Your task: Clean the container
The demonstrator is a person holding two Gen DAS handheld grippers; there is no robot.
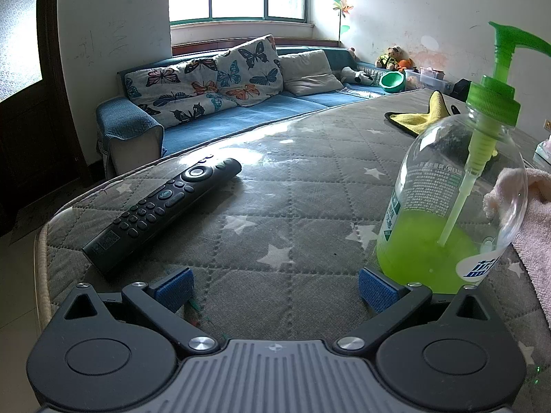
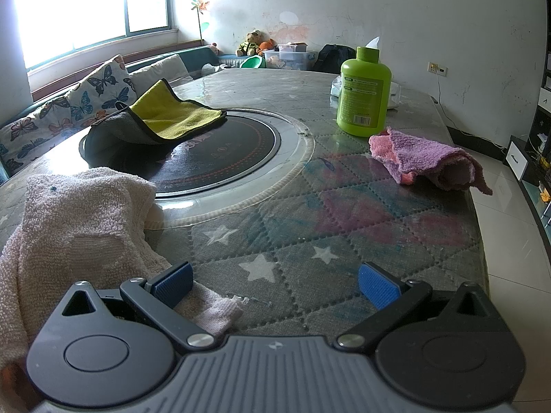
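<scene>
1. Nothing is held: the left gripper (image 1: 275, 287) and right gripper (image 2: 275, 285) are both seen with fingers spread wide.
2. The pump bottle (image 1: 454, 192) stands on the tabletop (image 1: 310, 213), just beside the left gripper.
3. The approach step is judged current; next, the bottle must be grasped and the pale pink towel (image 2: 79, 220) taken up.

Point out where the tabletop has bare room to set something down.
Free: between the remote and pump bottle; between the cooktop rim, purple cloth and right gripper. Crowded: yellow cloth overlaps the cooktop, white towel beside it.
</scene>
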